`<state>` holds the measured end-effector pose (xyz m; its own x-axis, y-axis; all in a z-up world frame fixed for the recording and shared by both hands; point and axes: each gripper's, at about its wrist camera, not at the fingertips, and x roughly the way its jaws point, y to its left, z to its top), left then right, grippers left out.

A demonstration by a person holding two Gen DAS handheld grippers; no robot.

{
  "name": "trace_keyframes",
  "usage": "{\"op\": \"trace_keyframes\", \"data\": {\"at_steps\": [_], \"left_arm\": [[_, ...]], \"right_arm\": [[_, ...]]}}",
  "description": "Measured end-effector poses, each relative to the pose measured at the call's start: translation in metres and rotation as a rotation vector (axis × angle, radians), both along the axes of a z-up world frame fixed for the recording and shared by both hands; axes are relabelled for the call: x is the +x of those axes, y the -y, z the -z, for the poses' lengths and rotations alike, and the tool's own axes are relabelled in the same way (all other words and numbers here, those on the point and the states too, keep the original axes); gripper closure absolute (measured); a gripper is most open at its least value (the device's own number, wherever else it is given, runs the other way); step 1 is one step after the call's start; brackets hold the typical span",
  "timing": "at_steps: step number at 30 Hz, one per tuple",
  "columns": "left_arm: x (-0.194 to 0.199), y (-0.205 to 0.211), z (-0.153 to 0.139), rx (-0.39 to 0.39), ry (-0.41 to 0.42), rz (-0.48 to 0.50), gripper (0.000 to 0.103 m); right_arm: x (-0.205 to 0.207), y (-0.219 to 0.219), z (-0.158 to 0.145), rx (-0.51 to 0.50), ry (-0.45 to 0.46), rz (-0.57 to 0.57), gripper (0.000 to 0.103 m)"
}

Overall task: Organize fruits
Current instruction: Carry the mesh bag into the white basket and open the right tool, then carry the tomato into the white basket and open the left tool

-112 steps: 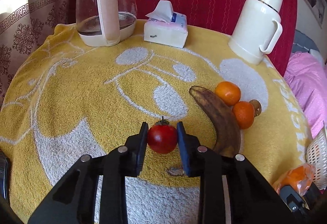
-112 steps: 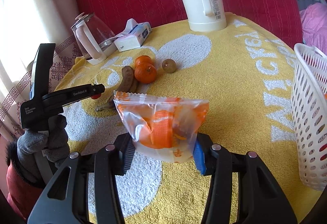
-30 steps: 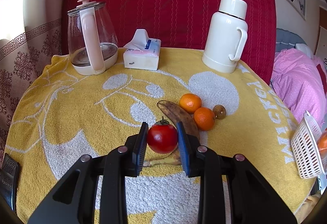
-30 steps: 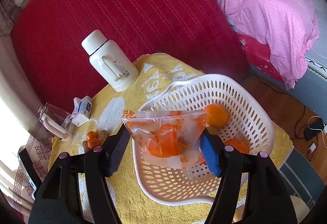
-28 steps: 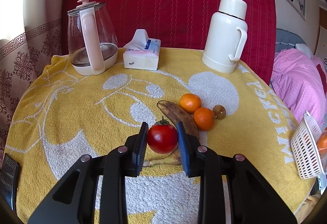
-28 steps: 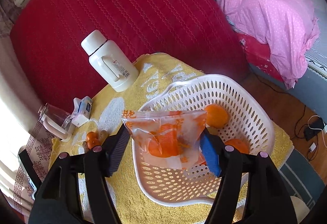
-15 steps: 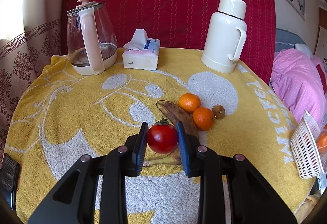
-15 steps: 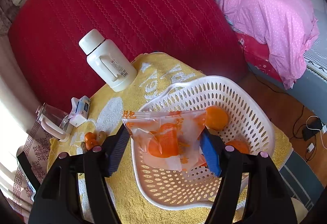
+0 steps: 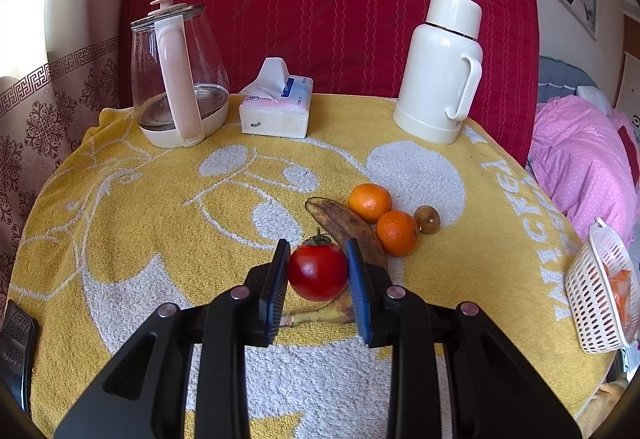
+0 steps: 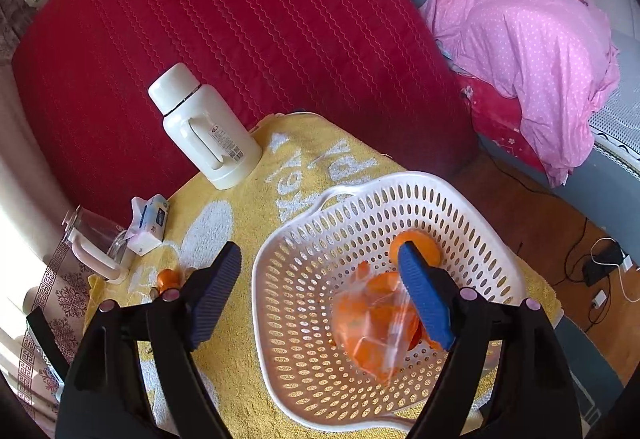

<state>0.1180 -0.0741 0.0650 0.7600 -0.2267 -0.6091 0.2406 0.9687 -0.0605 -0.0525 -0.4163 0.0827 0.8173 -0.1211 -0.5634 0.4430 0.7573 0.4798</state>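
Observation:
My left gripper [image 9: 318, 271] is shut on a red tomato [image 9: 318, 271], held above the yellow towel. Behind it lie a brown banana [image 9: 346, 227], two oranges [image 9: 370, 202] [image 9: 397, 232] and a small brown fruit [image 9: 427, 219]. In the right wrist view my right gripper [image 10: 320, 279] hangs over the white basket [image 10: 304, 239], its jaws opening with nothing pressed between them. The clear bag of orange fruit [image 10: 374, 323] has dropped into the basket, blurred, beside a loose orange [image 10: 418, 245]. The basket's edge [image 9: 596, 291] shows at the left wrist view's right side.
A glass kettle [image 9: 178, 75], a tissue box [image 9: 276, 107] and a white thermos [image 9: 442, 71] stand along the table's back edge before a red cushion. A pink bedspread [image 10: 528, 51] lies to the right. Cables [image 10: 600, 267] run on the wooden floor.
My right gripper's jaws have spread apart and let go of the bag, which fell into the basket. The left gripper with the tomato has stayed put.

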Motion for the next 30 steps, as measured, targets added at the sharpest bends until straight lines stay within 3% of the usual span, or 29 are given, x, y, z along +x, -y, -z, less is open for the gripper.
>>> {"op": "trace_keyframes", "data": {"at_steps": [13, 30], "left_arm": [[-0.002, 0.0, -0.002, -0.001, 0.004, 0.016, 0.074], [-0.034, 0.022, -0.013, -0.034, 0.012, 0.137, 0.074]], "right_arm": [[-0.02, 0.0, 0.003, 0.012, 0.021, 0.004, 0.021], [-0.041, -0.008, 0.01, -0.117, 0.015, 0.01, 0.021]]}}
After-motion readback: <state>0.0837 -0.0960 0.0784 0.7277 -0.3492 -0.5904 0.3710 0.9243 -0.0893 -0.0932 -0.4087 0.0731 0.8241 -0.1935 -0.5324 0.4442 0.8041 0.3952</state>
